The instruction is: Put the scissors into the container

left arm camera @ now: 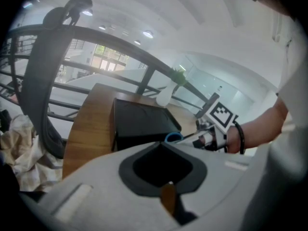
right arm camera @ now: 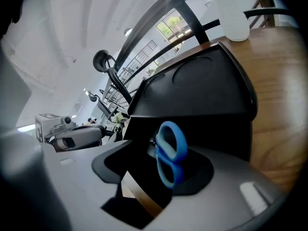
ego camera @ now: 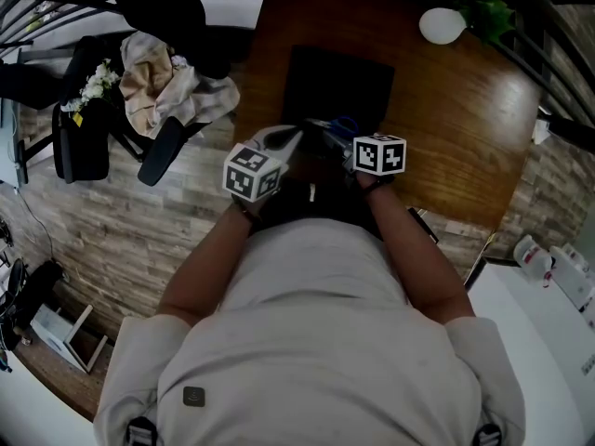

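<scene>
The person leans over a round wooden bench point(ego camera: 465, 110) with both forearms stretched forward and close together, each hand carrying its gripper tilted down toward the near edge of the container point(ego camera: 339, 82). The left gripper point(ego camera: 284, 139) sits just left of the right gripper point(ego camera: 337, 142), and their marker cubes are nearly side by side.

The container is a black rectangular box lying flat on the bench, ahead of both grippers. In the right gripper view its top is a dark surface with a faint pressed outline. Whether that is a lid or the inside I cannot tell, and nothing can be made out in it.

The left gripper view shows grey fingers point(left arm camera: 96, 186) standing only a little apart. A thin sliver of brown bench shows through the slit and nothing is between them. The right gripper's fingers point(right arm camera: 231, 177) are spread wider, with a broader wedge of bench visible in the gap.

The scissors point(right arm camera: 171, 150) stand in that gap, their two blue handle loops stacked one above the other and rising in front of the container's near wall. From the head view the blue loops sit just at the container's near edge, outside it, right ahead of the right gripper's tip. In the left gripper view one blue loop peeks over the grey fingers, with a bit of metal running toward the right gripper.
</scene>
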A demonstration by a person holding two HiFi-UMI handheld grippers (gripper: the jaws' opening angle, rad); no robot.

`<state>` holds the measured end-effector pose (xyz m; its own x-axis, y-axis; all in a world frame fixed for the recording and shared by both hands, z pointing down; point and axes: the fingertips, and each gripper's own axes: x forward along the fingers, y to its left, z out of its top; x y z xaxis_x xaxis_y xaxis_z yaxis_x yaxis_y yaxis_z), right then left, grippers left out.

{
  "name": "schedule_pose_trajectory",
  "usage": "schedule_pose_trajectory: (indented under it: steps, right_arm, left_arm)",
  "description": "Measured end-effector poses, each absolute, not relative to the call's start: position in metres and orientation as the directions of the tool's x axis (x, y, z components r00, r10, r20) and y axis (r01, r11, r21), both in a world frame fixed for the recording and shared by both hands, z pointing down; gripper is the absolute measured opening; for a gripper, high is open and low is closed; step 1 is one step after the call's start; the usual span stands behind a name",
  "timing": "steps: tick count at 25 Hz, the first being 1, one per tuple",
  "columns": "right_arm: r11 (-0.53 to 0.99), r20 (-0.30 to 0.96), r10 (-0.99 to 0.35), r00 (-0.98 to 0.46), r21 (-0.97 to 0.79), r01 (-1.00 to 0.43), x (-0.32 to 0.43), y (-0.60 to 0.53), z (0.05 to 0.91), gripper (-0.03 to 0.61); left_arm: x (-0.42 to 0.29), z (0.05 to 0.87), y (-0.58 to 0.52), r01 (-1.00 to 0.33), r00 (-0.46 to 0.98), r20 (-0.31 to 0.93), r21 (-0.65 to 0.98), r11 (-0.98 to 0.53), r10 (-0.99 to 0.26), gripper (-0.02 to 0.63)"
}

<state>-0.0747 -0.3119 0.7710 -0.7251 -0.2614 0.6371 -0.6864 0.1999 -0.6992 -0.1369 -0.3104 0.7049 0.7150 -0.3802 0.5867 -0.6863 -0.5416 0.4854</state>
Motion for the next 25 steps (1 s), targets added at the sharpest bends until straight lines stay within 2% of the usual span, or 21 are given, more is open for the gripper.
schedule_pose_trajectory:
  steps: [9, 25]
  right_arm:
    - [0.215, 0.684, -0.271, -0.677, -0.643, -0.735, -0.064, -0.312, 0.767, 0.267]
    - [0.177, 0.709, -0.344, -0.616, -0.596, -0.783, -0.042, -0.32, 0.741, 0.267]
  left_arm:
    - [-0.142, 0.683, -0.311, -0.679, 0.721, 0.574, 0.472, -0.562, -0.39, 0.003]
    - [-0.15, 0.646, -0.308, -0.656, 0.73, 0.567, 0.424, -0.625, -0.382, 0.003]
